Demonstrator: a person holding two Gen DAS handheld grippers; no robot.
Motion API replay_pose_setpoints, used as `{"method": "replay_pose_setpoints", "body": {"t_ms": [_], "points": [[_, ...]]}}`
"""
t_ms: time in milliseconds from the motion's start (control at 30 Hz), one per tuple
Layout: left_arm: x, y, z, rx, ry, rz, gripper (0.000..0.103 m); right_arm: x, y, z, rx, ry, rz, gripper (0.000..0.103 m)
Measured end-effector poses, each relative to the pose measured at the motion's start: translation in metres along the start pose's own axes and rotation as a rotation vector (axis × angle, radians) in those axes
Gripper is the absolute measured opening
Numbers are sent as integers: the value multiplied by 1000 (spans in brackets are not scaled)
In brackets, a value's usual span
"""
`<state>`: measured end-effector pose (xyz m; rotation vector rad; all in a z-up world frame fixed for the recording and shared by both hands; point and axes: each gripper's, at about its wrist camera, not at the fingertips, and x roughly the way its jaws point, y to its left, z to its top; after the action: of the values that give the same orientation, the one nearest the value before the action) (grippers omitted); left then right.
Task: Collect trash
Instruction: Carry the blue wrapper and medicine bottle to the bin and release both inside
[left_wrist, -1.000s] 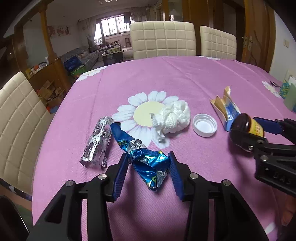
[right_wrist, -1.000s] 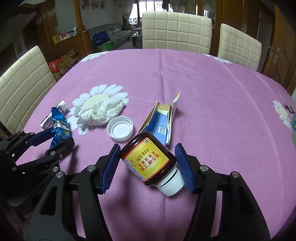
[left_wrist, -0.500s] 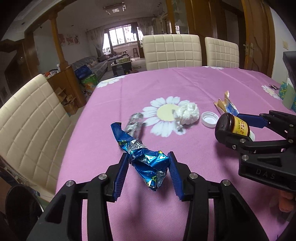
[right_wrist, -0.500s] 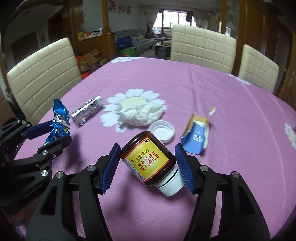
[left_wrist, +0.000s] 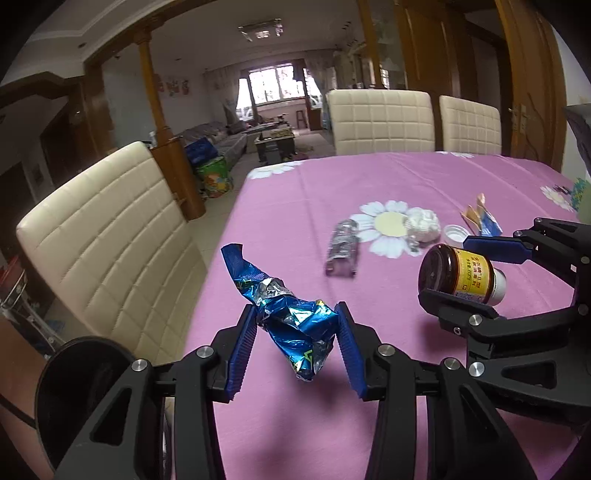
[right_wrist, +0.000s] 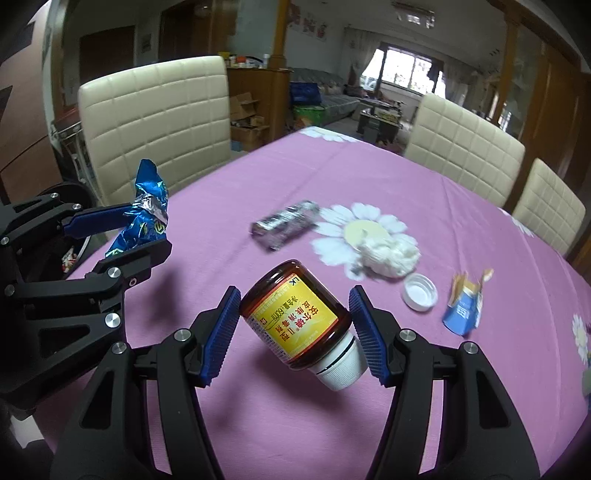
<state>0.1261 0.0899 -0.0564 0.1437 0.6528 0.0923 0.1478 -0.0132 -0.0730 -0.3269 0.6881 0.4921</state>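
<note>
While four pieces are still lying on the table (left_wrist: 295, 229), the left gripper (left_wrist: 295, 345) is clamping a blue wrapper (left_wrist: 295, 325) and the right gripper (right_wrist: 295, 325) a brown bottle (right_wrist: 295, 317), likely carrying both binward.

A pink daisy-print tablecloth (right_wrist: 424, 192) covers the table. At centre-right lie a silver wrapper (right_wrist: 286, 223), white tissue wad (right_wrist: 389, 254), white cap (right_wrist: 420, 291) and torn blue carton (right_wrist: 463, 308).

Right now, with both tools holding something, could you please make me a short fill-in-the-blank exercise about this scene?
1. The left tool is shut on a crumpled ____ wrapper.
2. The right tool holds a brown bottle with a ____ label.
3. The white cap lies on the tablecloth with its open side facing ____.
4. The tablecloth is ____ with daisies.

Missing words: blue; yellow; up; purple
</note>
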Motion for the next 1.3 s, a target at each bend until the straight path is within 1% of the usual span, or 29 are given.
{"method": "replay_pose_setpoints", "body": {"t_ms": [100,133,367,467,567,633,767,900,1000,1167,1300], "points": [[-11,21,-8,-23,-17,49,43,-4,23,8,-52,-18,15,62],[-15,31,-12,-34,-20,77,43,-5,33,12,-71,-23,22,62],[-33,85,-41,-117,-17,184,43,-3,91,26,-173,-35,79,62],[-35,96,-53,-134,-4,221,43,-1,122,28,-220,-35,120,62],[-37,111,-65,-168,13,249,43,0,151,28,-283,-41,138,62],[-38,125,-73,-192,27,280,43,0,163,29,-307,-45,148,62],[-41,147,-88,-233,46,330,43,-1,180,35,-330,-49,167,62],[-46,167,-100,-287,55,343,43,2,194,43,-339,-40,208,61],[-51,175,-103,-316,49,359,43,0,208,46,-352,-45,241,62],[-59,183,-105,-330,38,389,43,-1,225,51,-354,-49,307,62],[-62,191,-108,-338,39,412,43,3,231,53,-349,-40,338,62]]}}
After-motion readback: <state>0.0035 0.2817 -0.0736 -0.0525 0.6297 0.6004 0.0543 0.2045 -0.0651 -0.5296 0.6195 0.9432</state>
